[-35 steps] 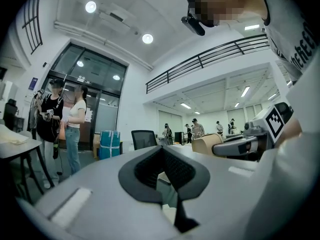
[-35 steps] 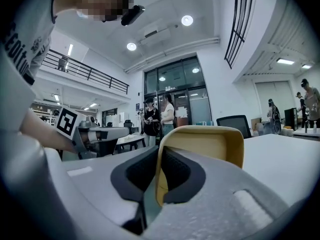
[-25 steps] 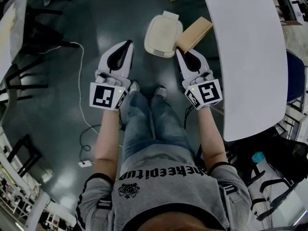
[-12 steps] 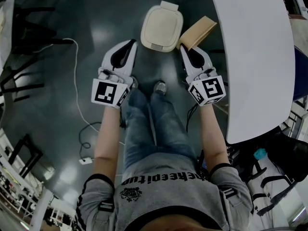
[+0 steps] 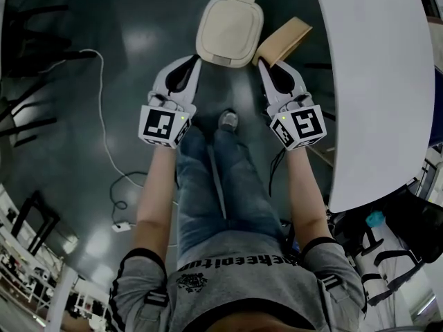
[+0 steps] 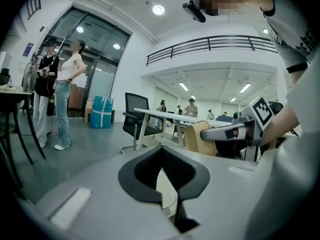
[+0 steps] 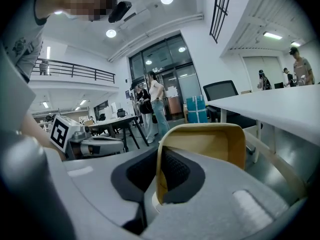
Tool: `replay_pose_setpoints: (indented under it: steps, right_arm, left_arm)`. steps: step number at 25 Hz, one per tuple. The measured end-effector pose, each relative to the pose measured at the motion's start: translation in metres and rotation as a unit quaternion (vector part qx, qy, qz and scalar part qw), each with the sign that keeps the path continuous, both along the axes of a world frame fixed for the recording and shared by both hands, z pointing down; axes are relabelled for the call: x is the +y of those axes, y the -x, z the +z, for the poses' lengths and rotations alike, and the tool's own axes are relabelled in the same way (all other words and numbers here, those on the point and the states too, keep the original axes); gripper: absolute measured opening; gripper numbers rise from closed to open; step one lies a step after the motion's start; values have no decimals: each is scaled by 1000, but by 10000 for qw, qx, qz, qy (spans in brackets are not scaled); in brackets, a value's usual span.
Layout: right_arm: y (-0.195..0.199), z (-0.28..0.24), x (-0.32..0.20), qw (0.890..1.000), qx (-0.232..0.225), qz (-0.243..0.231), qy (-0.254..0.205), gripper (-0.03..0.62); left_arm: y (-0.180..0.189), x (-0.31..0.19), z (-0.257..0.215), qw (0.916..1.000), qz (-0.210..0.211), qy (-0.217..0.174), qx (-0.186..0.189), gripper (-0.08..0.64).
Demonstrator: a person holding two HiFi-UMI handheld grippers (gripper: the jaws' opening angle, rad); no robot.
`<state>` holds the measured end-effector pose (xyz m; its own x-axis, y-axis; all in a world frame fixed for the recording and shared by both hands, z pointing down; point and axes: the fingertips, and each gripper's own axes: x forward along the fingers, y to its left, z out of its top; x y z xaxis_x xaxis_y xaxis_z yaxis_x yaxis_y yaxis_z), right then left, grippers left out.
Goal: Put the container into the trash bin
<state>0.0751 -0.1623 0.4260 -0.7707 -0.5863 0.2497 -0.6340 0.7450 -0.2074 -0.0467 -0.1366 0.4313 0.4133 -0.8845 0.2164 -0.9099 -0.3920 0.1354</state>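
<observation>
Container (image 5: pixel 284 39) sits clamped in the right claw (image 5: pixel 263 64); the empty, closed left claw (image 5: pixel 196 61) should probably lift the trash bin (image 5: pixel 230 30) lid first.

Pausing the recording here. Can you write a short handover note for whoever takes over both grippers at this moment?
Right gripper: shut on one wall of the tan container, held just to the right of the trash bin and beside the white table.
Left gripper: jaws together, empty, tips close to the bin's near edge.
Done: container is picked up and brought to the bin.
Left: the bin looks closed from above. It probably needs opening, perhaps with the free gripper. Then put the container in and let go.
</observation>
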Motion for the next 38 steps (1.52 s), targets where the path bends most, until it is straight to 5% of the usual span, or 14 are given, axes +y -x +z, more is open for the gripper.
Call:
replay_pose_setpoints:
  steps: [22,38]
  right_arm:
    - [-9,53,-6,9998,110,-134,113,8]
    - [-6,84,19,9997,201,-3,-127,11]
  left_arm:
    - [-28,-11,167,9929,-134,1126,-369,3]
    - [-39,-19,230,9899,357,1145,-751,12]
